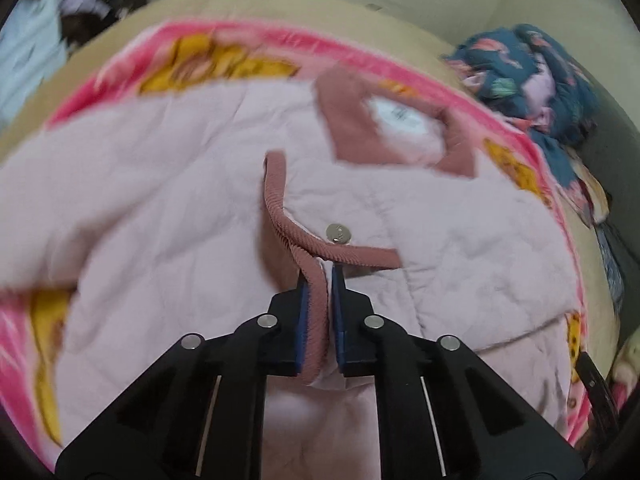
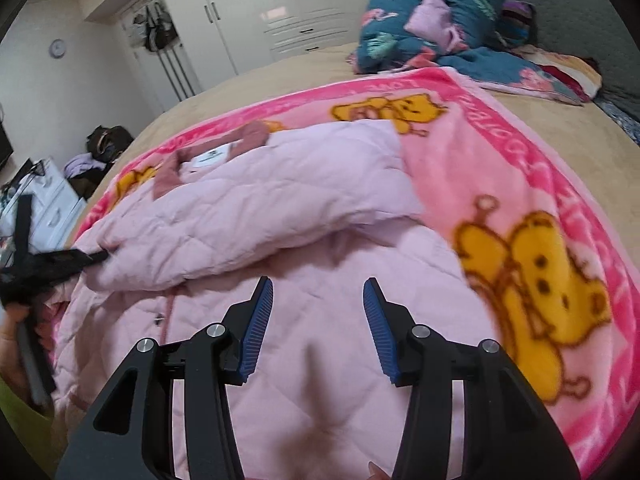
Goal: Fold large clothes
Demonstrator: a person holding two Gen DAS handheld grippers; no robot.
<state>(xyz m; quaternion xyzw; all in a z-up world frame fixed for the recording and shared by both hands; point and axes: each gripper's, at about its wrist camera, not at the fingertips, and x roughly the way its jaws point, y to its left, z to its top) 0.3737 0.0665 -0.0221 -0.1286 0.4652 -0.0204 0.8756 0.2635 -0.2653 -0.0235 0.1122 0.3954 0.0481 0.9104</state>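
Note:
A pale pink quilted jacket [image 1: 168, 184] with a dusty-rose collar [image 1: 352, 120] lies spread on a pink bear-print blanket [image 1: 224, 44]. My left gripper [image 1: 319, 276] is shut on the jacket's rose ribbed front edge [image 1: 280, 208], near a silver snap button [image 1: 338, 234]. In the right wrist view the jacket [image 2: 248, 216] has one side folded over, and the left gripper [image 2: 94, 257] shows at its left edge. My right gripper [image 2: 318, 296] is open and empty just above the jacket's lower part.
The blanket [image 2: 500, 152] lies on a beige bed [image 2: 280, 76]. A heap of dark blue patterned bedding [image 2: 432, 28] sits at the head of the bed. White wardrobes [image 2: 280, 0] and a white drawer unit [image 2: 52, 200] stand beyond the bed.

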